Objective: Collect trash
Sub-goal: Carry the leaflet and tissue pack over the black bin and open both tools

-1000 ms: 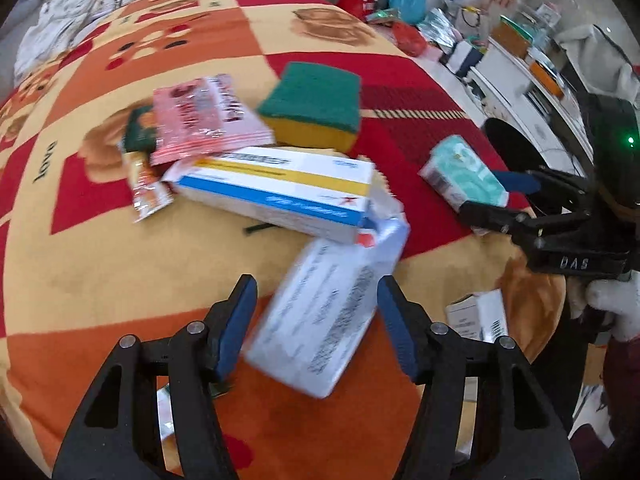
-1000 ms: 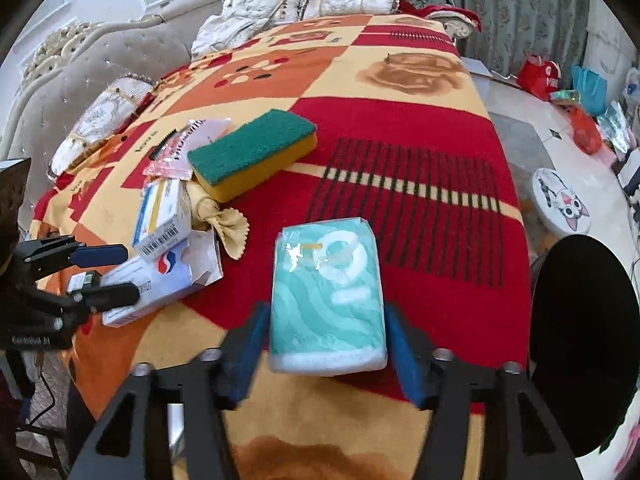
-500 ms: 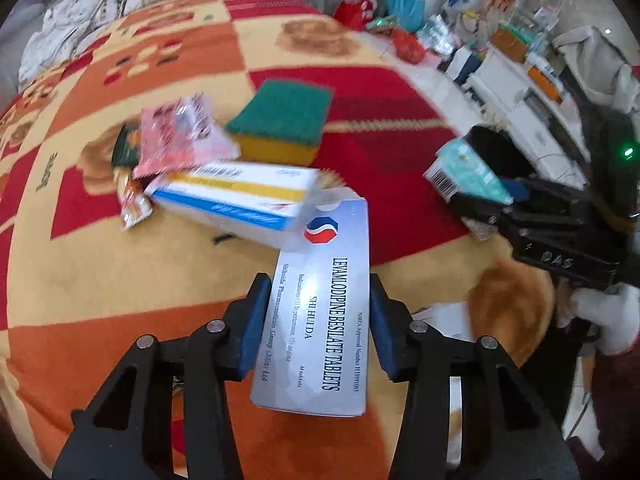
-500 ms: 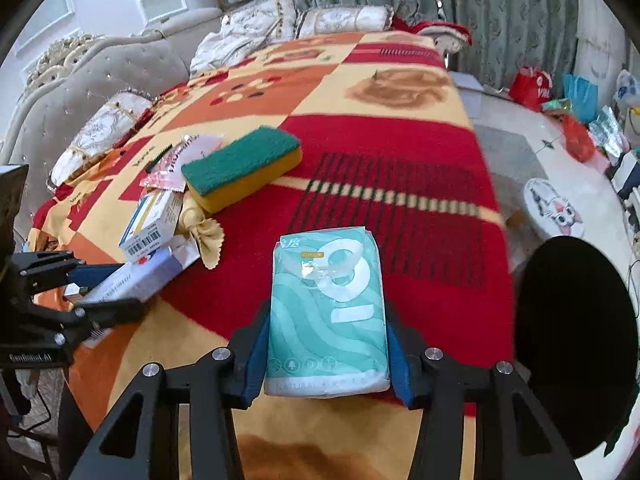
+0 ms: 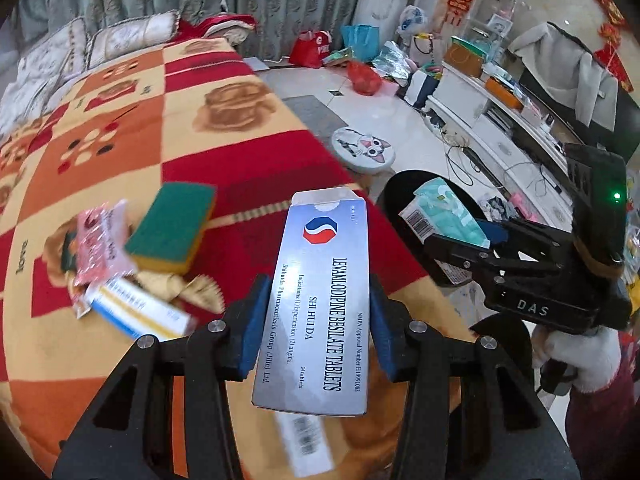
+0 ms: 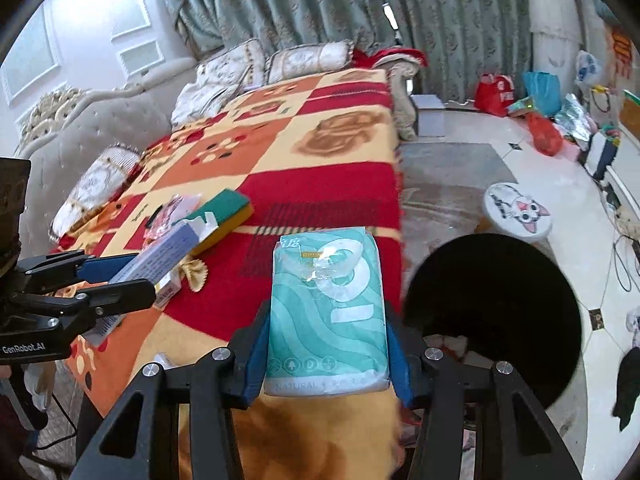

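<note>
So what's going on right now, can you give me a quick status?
Left gripper shut on tablet box. Right gripper shut on tissue pack, beside the black bin. Sponge and wrappers still on the blanket. Nothing blocking the bin.

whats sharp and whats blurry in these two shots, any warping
Left wrist view: the tablet box between the left gripper pads is sharp, the sponge and wrappers smear. Right wrist view: the tissue pack is crisp, the blanket edge blurs; both views bend at the rim.
</note>
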Action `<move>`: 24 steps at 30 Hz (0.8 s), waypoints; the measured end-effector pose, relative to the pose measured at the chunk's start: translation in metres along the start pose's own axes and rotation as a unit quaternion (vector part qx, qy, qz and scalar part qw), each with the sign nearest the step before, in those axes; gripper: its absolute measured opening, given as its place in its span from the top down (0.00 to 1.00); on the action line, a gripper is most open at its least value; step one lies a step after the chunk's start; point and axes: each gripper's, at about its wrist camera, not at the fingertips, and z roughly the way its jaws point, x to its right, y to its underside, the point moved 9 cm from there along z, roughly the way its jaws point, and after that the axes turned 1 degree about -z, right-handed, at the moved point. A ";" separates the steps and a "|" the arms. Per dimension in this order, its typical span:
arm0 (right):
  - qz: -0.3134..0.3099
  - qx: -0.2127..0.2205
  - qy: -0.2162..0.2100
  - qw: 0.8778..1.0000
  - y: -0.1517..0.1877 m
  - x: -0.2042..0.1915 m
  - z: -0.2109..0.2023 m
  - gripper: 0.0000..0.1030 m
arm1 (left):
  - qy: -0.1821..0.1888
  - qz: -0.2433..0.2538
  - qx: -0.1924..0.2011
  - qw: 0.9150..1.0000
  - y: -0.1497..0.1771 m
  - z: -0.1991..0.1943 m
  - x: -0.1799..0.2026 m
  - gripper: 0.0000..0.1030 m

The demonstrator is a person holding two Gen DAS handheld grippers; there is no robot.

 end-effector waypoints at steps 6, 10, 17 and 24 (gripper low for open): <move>0.023 0.010 0.019 0.999 -0.001 0.035 -0.016 0.53 | -0.001 0.024 0.001 1.000 -0.020 0.012 0.034 0.56; 0.041 0.015 0.030 0.999 -0.001 0.057 -0.023 0.53 | 0.000 0.036 0.001 0.999 -0.032 0.020 0.052 0.57; 0.065 0.019 0.043 0.997 0.004 0.090 -0.032 0.53 | 0.001 0.057 -0.005 0.998 -0.049 0.037 0.078 0.56; 0.091 0.019 0.054 0.994 0.012 0.115 -0.036 0.53 | 0.011 0.059 -0.020 0.998 -0.058 0.057 0.099 0.56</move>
